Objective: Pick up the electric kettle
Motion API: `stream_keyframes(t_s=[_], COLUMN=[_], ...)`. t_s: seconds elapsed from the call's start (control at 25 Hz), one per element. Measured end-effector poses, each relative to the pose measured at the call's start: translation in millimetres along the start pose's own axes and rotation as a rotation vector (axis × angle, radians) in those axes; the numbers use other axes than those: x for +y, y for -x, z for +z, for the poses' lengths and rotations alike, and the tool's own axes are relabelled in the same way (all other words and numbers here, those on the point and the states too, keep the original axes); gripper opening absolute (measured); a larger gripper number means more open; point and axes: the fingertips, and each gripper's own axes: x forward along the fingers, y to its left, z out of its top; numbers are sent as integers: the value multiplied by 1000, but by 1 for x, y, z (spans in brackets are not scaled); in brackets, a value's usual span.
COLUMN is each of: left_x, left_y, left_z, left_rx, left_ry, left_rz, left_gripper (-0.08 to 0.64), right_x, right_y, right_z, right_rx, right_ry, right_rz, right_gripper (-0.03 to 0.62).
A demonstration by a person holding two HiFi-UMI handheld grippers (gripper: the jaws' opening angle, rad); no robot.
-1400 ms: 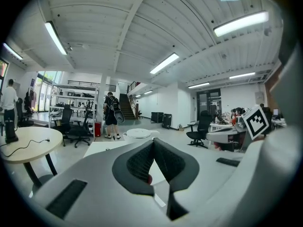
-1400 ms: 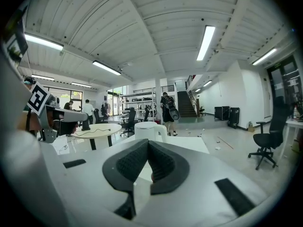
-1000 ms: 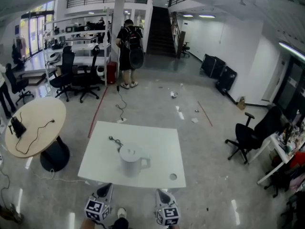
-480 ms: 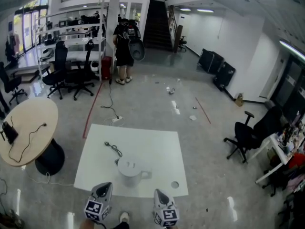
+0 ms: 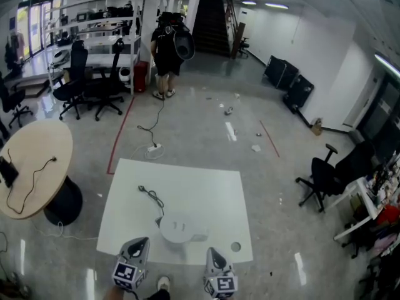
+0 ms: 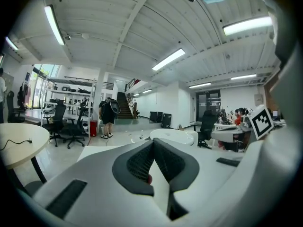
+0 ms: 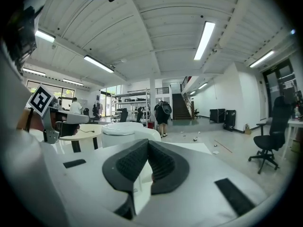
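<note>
The white electric kettle [image 5: 178, 230] stands near the front edge of a white square table [image 5: 206, 186], its handle pointing right. Both grippers hover at the table's near edge, short of the kettle and not touching it. My left gripper [image 5: 139, 243] is to the kettle's left, my right gripper [image 5: 213, 252] to its right. In the left gripper view the jaws [image 6: 152, 142] meet at the tip, and the kettle [image 6: 174, 135] shows just beyond on the right. In the right gripper view the jaws [image 7: 147, 143] are shut on nothing, with the kettle [image 7: 124, 132] ahead on the left.
A black cable [image 5: 150, 196] lies on the table behind the kettle, and a small round hole [image 5: 235, 247] sits at the front right. A round wooden table [image 5: 28, 167] stands to the left and a black office chair [image 5: 331, 174] to the right. A person with a backpack [image 5: 167, 49] stands far back.
The table and kettle have drawn closer to the bottom of the head view. Both grippers now sit nearer the kettle. Their jaws stay as they were.
</note>
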Motion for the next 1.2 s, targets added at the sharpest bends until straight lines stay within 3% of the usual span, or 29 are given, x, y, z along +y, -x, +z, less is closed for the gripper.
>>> stream_keyframes(t_s=[0.12,0.44,0.76,1.2], left_x=[6,10,25,20], left_y=[-3,-17,-22,-38], left_z=[-8,-24,-35,-40], left_rx=[9,33,61,57], left_ry=[5,36,42,43], left_rz=[-7,-46,-21,-8], left_gripper=[8,8,8,8], right_x=[-4,-8,-6,-11], right_y=[-3,-16,-31,-55], right_z=[-13,-26,-40,-58], right_rx=[1,32,47,63], right_ry=[1,-22,0,17], right_rz=[-61,-88,-73,-58], right_gripper=[11,14,173,179])
